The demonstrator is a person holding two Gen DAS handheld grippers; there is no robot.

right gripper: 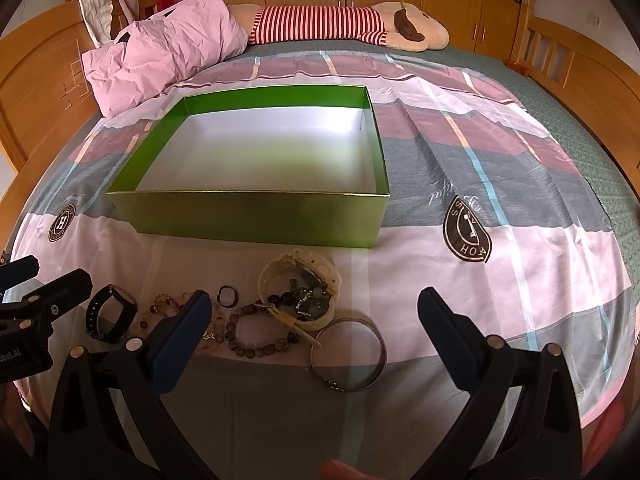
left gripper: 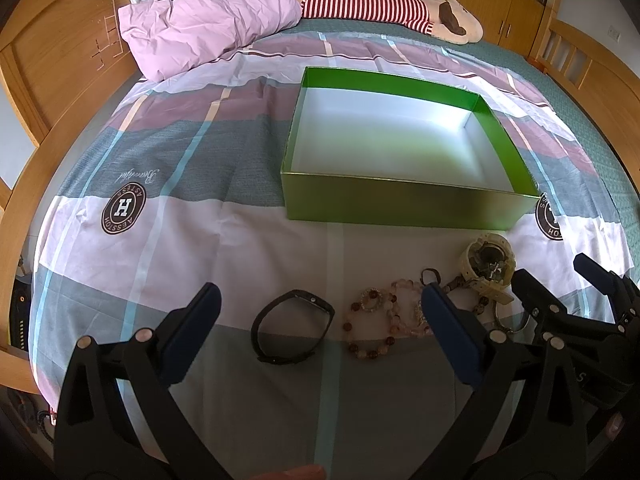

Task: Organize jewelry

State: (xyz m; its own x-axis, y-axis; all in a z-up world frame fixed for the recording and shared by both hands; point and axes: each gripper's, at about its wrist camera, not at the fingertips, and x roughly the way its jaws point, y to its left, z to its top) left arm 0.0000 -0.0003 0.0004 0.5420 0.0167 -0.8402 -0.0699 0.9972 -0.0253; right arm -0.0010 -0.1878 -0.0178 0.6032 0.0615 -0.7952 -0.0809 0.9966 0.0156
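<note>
Bed with a patchwork cover, far end hidden by a pink pillow. Green box sits open, white inside, nothing in it. Both grippers hover with jaws wide apart – left gripper, right gripper. Jewelry lies just before the box: cream watch, metal bangle, black band, bead bracelets – tangled, partly hidden behind a finger, count unclear.

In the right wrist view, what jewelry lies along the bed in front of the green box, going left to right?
Black watch → small dark ring → dark bead bracelet → metal bangle.
</note>
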